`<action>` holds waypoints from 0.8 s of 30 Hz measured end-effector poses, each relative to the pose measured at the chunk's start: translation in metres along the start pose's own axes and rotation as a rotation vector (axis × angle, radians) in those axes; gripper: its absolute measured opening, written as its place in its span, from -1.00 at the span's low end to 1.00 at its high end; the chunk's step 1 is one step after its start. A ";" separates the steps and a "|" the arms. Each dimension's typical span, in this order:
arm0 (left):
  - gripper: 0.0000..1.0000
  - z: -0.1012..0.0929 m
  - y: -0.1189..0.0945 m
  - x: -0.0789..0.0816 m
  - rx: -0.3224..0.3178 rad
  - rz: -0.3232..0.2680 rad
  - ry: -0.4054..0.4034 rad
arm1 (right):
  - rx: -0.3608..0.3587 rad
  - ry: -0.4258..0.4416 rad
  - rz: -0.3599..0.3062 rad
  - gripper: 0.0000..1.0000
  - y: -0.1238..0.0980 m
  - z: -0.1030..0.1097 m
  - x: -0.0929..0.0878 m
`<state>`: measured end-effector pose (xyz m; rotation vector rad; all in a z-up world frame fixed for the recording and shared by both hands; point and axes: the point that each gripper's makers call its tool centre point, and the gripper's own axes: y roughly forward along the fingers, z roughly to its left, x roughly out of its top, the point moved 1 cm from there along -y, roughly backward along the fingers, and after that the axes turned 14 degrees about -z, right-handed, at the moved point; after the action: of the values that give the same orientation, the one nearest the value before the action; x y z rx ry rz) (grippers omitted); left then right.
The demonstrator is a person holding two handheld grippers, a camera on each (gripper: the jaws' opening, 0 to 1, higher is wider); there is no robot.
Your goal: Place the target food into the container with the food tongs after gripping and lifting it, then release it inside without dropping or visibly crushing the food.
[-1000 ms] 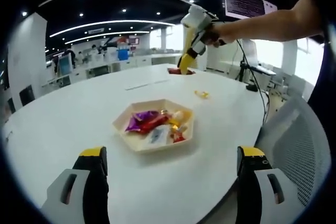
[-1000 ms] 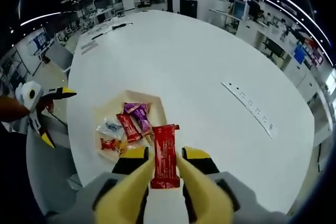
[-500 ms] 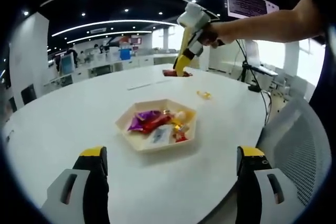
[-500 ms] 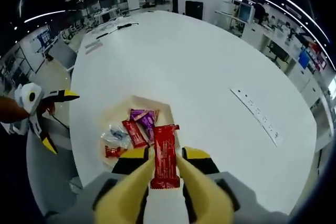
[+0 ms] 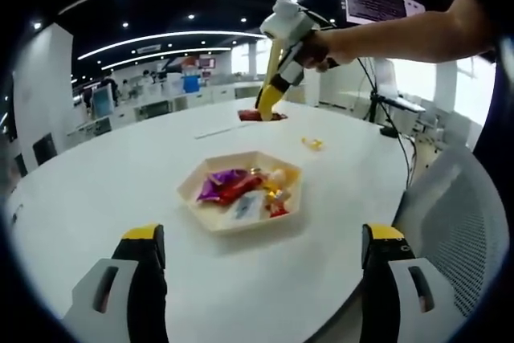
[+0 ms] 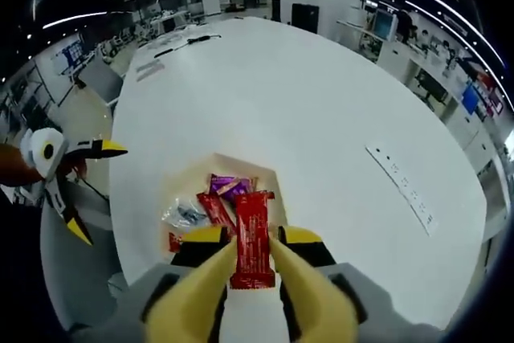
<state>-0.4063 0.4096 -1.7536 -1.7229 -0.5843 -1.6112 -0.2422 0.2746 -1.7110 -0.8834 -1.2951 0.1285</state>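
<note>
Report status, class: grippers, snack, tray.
Right gripper shut on red snack bar, above hexagonal tray. Left gripper open, empty. Nothing in the way.

Red snack bar [image 6: 252, 234] held above hexagonal tray [image 6: 269, 181], wrapped snacks inside

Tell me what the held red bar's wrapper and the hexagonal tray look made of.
Red bar wrapper: likely plastic or foil film, glossy, with crimped, serrated ends. Hexagonal tray: matte cream with thin raised walls, possibly plastic or pulp; the look leaves it open.
</note>
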 end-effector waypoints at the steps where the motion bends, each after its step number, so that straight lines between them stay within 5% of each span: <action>1: 0.97 0.000 0.000 0.000 0.000 0.000 0.001 | 0.003 -0.002 0.001 -0.52 0.001 0.002 0.000; 24: 0.97 0.002 0.000 0.001 0.005 -0.007 -0.002 | 0.091 -0.044 0.003 -0.52 0.031 0.053 0.014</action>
<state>-0.4048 0.4110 -1.7529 -1.7204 -0.5952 -1.6117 -0.2718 0.3290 -1.7196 -0.8086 -1.3190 0.2087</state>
